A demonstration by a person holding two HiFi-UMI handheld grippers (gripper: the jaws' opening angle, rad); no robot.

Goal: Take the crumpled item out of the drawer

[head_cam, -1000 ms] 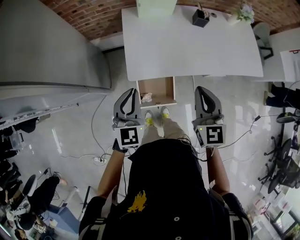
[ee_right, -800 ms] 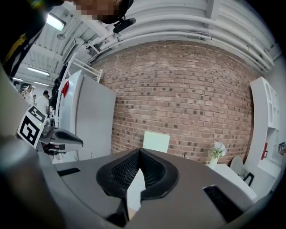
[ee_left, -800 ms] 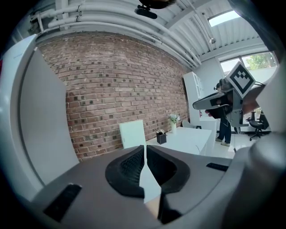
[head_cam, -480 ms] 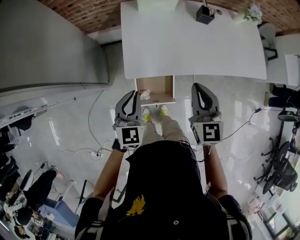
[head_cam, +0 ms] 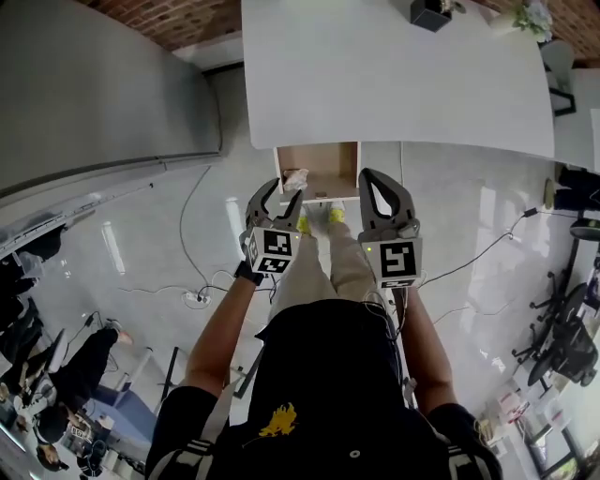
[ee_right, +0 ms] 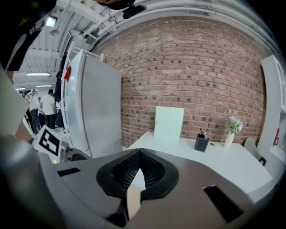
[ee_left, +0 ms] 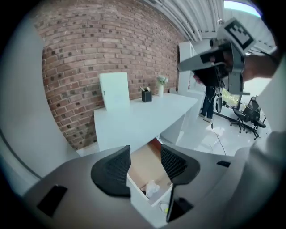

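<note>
An open wooden drawer [head_cam: 328,193] sticks out from under the white table [head_cam: 394,84]. A crumpled white item [head_cam: 295,178] lies in its left front corner. My left gripper [head_cam: 281,192] hovers just above and in front of that corner, and its jaws are opening with nothing between them. In the left gripper view the crumpled item [ee_left: 152,188] and the drawer [ee_left: 144,163] show below the gap of the left gripper [ee_left: 145,155]. My right gripper [head_cam: 367,174] is shut and empty, to the right of the drawer. In its own view the right gripper [ee_right: 139,153] points level at the table and brick wall.
A black pen holder [head_cam: 431,13], a flower vase [head_cam: 531,17] and a pale upright board [ee_right: 169,124] stand on the table. A tall grey cabinet [head_cam: 94,84] is at the left. Cables and a power strip [head_cam: 197,298] lie on the floor. People [head_cam: 56,412] are at the left, office chairs [head_cam: 562,347] at the right.
Both grippers moved forward toward the drawer and closer together. The left gripper's jaws went from shut to wide apart. The head view shifted toward the table.
</note>
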